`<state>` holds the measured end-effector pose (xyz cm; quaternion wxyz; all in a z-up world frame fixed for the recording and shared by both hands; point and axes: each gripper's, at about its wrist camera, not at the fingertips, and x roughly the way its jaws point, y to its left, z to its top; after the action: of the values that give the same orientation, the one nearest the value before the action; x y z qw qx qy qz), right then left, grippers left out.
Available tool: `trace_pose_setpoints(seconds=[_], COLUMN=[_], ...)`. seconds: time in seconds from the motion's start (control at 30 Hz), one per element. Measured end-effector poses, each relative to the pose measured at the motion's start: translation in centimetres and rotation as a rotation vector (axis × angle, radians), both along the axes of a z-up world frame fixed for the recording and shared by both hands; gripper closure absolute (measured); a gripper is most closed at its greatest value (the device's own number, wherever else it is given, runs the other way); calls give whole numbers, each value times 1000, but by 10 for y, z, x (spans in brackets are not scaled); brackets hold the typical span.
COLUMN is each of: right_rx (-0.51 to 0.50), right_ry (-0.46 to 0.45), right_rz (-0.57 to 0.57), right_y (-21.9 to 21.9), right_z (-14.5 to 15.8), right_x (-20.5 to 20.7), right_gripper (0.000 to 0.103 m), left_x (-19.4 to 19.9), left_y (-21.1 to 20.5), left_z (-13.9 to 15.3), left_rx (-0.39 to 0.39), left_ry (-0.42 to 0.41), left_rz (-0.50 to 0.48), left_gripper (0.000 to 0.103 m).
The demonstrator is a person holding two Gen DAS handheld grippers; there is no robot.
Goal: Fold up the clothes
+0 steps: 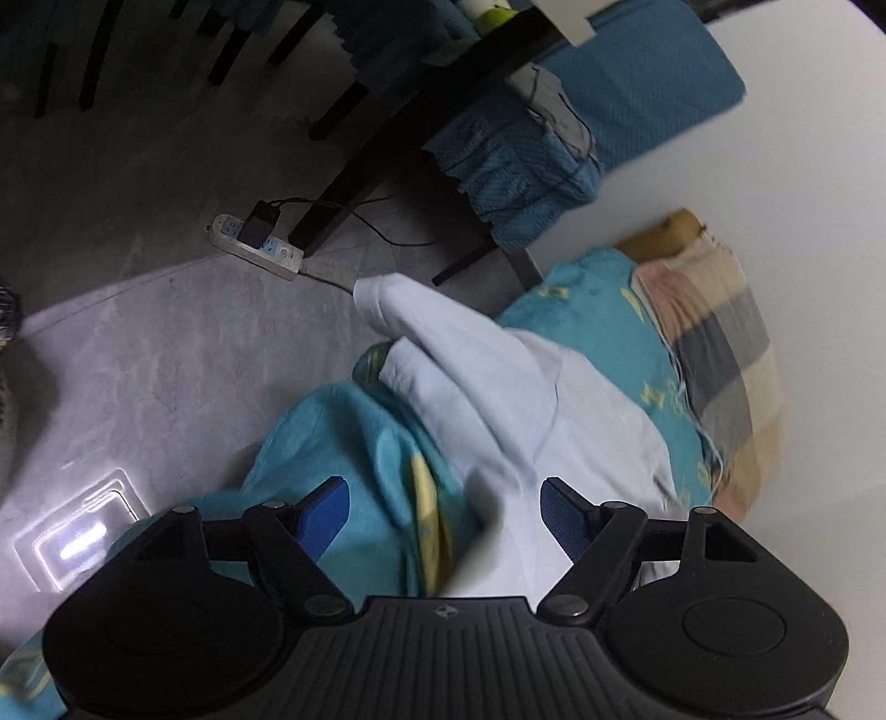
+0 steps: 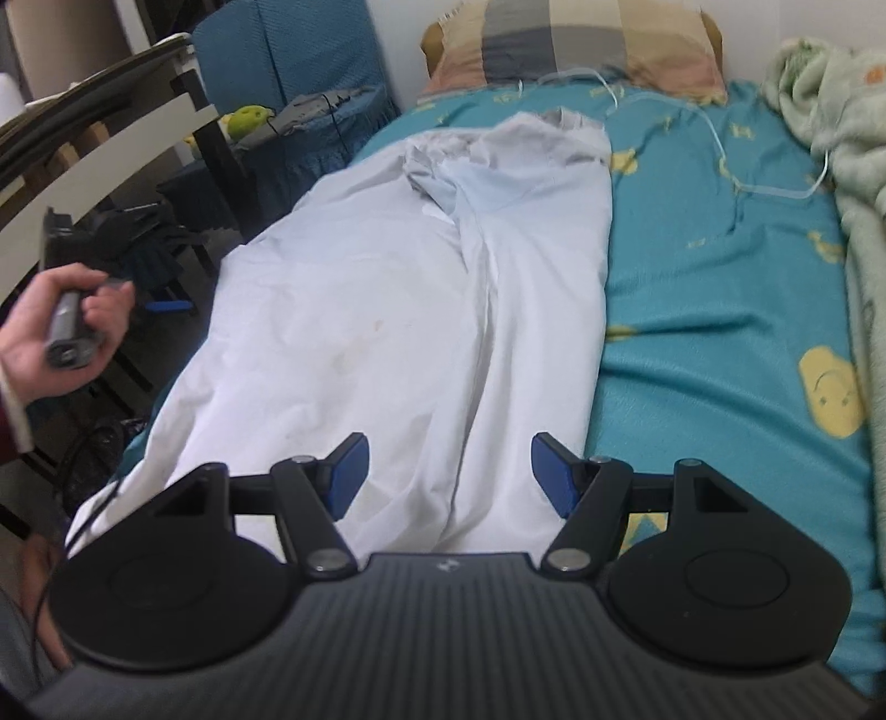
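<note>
My left tongs [image 1: 446,520] stand wide, jaws apart, with nothing pressed between the blue pads [image 1: 324,518]. White cloth and teal sheet lie beneath the gap; whether the pads touch the fabric cannot be told, as the near cloth is blurred.

My right tongs [image 2: 447,473] also stand wide, with nothing gripped. Both blue pads sit above the near end of the white garment [image 2: 398,310], one to each side of its central fold.

Position of the task item: the white garment lies lengthwise on the bed [image 2: 720,266], on the teal sheet with yellow smiley prints. In the right wrist view it occupies the left half of the mattress, its left edge hanging over the bed's side. One long side is folded inward, forming a straight edge along the middle of the bed. The far end is bunched and wrinkled, just short of the checked pillow [image 2: 576,44].

In the left wrist view the same garment [image 1: 498,399] appears as a folded ridge running toward the bed's edge, with grey floor [image 1: 166,343] beyond and a power strip [image 1: 257,243] on it.

My left hand [image 2: 55,327] is visible in the right wrist view, well left of the bed, wrapped around the handle. A pale green blanket [image 2: 847,138] lies along the bed's right side.
</note>
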<state>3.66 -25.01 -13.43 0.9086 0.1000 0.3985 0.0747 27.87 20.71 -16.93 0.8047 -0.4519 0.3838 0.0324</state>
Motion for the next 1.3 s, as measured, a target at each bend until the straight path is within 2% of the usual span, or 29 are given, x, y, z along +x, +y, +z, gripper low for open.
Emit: trace_pose_setpoints(seconds=[0.07,0.13,0.27,0.4,0.5,0.53,0.57,0.63,0.8,0.9,1.07,1.17,1.3], right_rx=[6,18,38,47,57,61,66,77,121,176,249,270,327], right_ry=[32,60,76,89,88,88,89,91,92,88,78,69,57], right_rz=[-9,-18,-13,-12,-10,-12,-13,-21,-43,-64,-85,-95,-144], right_y=[-2,-4,-5,-5,-6,-6,-7,-8,-13,-20,-30,-35,-51], right_z=[-7,-13,-20,-25,-25,-25,-26,-26,-23,-21,-17,-15,-14], right_x=[7,14,25,29,31,32,32,33,32,28,22,19,17], right_gripper=[36,36,36,36,36,36,36,36,36,36,35,35,35], left_x=[18,32,56,71,82,84,86,89,88,89,100,107,103], left_y=[4,3,-2,3,7,7,5,0,-36,-79,-171,-231,-304], left_z=[-11,-21,-39,-61,-66,-63,-58,-46,17,62,117,127,106], left_rx=[-57,-107,-80,-121,-141,-130,-105,-37,277,485,744,891,958], left_ry=[-24,-46,-25,-6,-54,-79,-103,-150,-239,-294,-309,-314,-355], left_rz=[6,-3,-37,5,17,12,-3,-36,-147,-245,-387,-474,-642], left_gripper=[33,35,40,46,69,89,98,98,99,99,98,98,98])
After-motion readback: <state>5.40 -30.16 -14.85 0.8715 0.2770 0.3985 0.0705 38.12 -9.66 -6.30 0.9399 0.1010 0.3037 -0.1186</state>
